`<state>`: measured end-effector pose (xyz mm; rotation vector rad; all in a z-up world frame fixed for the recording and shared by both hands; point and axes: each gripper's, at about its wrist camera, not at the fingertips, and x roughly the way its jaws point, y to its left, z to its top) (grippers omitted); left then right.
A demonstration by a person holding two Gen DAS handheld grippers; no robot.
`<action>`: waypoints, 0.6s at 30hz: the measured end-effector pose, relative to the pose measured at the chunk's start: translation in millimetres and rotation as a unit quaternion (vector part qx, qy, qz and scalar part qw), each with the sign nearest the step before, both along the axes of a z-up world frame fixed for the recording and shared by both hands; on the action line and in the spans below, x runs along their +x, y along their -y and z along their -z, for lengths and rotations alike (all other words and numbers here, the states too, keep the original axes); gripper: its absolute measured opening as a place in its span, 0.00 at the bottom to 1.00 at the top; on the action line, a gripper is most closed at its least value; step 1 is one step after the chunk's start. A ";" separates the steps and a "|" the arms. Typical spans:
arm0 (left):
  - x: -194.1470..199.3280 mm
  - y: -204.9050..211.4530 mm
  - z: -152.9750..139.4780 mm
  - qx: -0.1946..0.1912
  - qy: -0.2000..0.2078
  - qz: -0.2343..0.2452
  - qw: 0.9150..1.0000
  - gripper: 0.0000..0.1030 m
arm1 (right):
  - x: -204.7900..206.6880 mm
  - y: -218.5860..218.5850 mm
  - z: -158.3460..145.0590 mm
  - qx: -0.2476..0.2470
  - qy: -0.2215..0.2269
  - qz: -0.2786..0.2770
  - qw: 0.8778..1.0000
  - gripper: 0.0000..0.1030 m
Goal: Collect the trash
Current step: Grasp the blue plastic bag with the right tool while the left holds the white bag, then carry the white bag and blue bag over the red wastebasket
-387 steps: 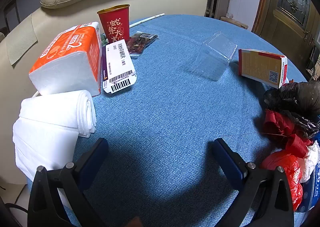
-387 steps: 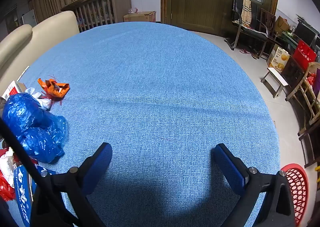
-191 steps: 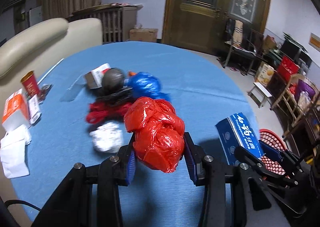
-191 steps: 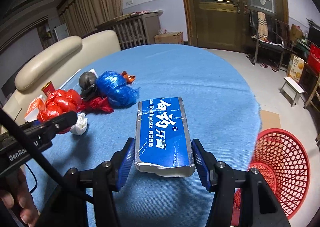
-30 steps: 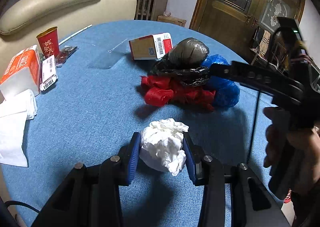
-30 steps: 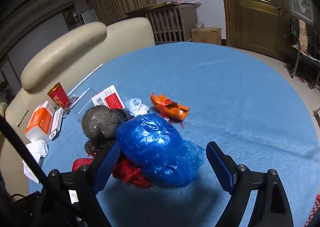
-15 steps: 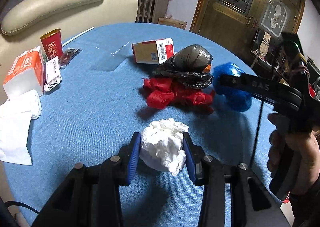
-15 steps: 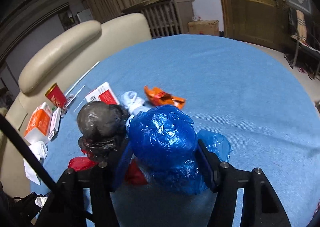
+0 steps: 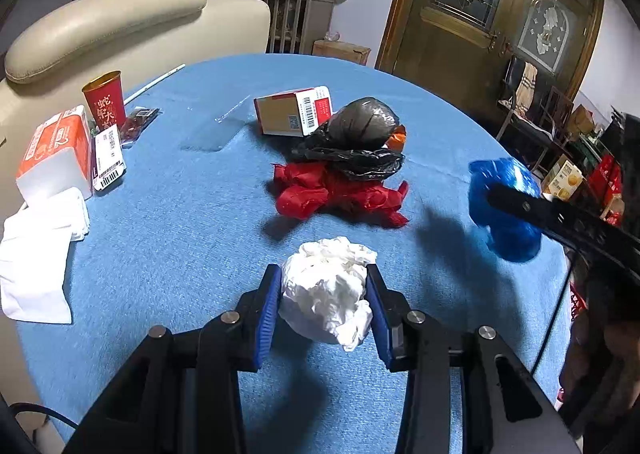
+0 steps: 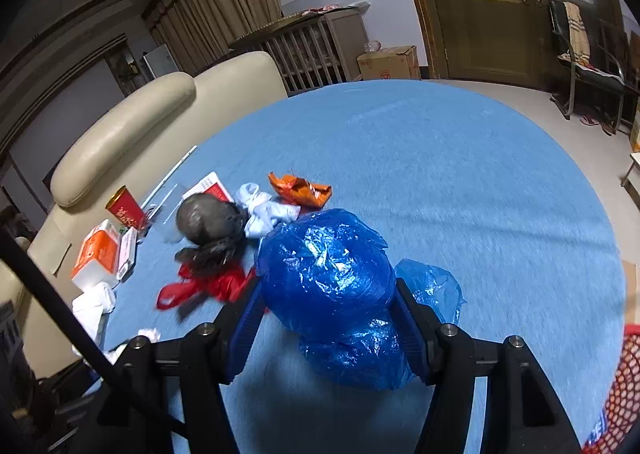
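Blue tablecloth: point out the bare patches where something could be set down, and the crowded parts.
Bare: the far half of the round blue tablecloth, beyond the crumpled orange wrapper, and the strip between the folded white towels and the red plastic bag. Crowded: the middle heap around the black plastic bag, and the sofa-side edge by the orange tissue pack.

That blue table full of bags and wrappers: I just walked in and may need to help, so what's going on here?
A person is clearing trash with a gripper in each hand. The left gripper is shut on a crumpled white tissue wad; the right gripper is shut on a stuffed blue plastic bag. On the blue table remain a black bag, red plastic, an orange wrapper and a small carton. A red mesh basket shows at the table's edge.
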<state>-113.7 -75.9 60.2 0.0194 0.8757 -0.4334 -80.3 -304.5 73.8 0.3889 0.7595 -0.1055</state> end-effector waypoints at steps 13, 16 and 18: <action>-9.8 11.2 -10.7 0.011 0.014 0.011 1.000 0.42 | -48.3 -7.4 -11.3 0.014 0.017 0.003 1.000 0.64; -11.6 13.4 -13.3 0.012 0.017 0.013 1.000 0.42 | -55.1 -7.8 -13.4 0.015 0.020 0.002 1.000 0.63; -13.1 14.5 -15.1 0.013 0.021 0.013 1.000 0.42 | -58.6 -7.9 -15.0 0.016 0.023 0.004 1.000 0.64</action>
